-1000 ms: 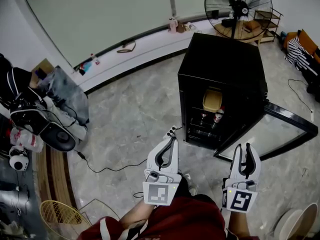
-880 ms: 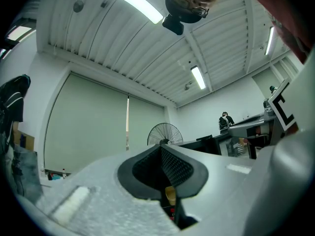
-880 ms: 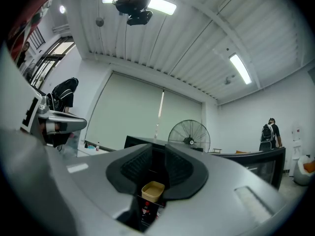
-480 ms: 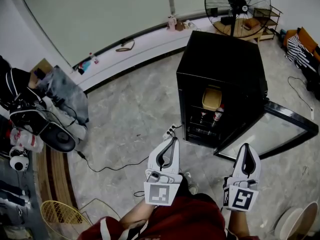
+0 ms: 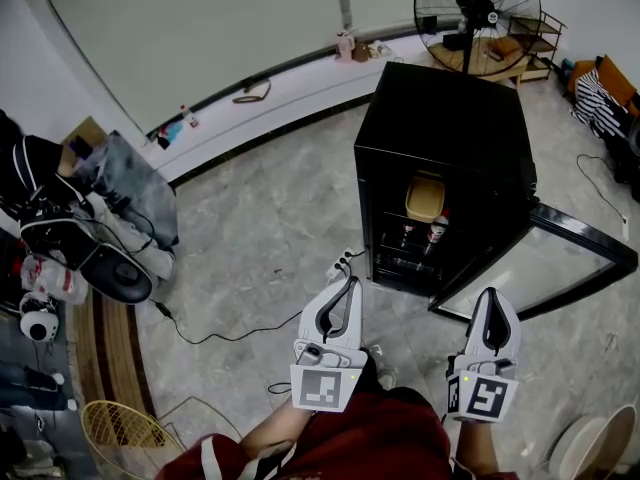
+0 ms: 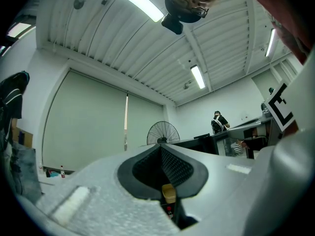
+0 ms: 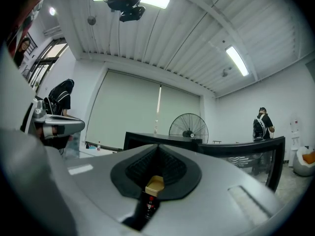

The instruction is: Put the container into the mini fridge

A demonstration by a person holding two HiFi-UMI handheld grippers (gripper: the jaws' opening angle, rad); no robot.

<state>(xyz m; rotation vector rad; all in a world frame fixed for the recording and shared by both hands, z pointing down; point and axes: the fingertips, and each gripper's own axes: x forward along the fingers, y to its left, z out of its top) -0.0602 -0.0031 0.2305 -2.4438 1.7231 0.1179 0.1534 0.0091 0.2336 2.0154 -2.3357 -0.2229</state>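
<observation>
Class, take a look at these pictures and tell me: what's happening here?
A person faces a black mini fridge whose door hangs open. The tan container sits on its upper shelf, above some bottles. The left tool and right tool are both shut and empty, held short of the fridge.

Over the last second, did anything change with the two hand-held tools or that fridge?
The right tool closed its jaws; a second ago they stood apart. They shut on nothing. Neither tool moved much. The left tool stayed shut, the container stayed on its shelf in the mini fridge, and the door stayed open.
</observation>
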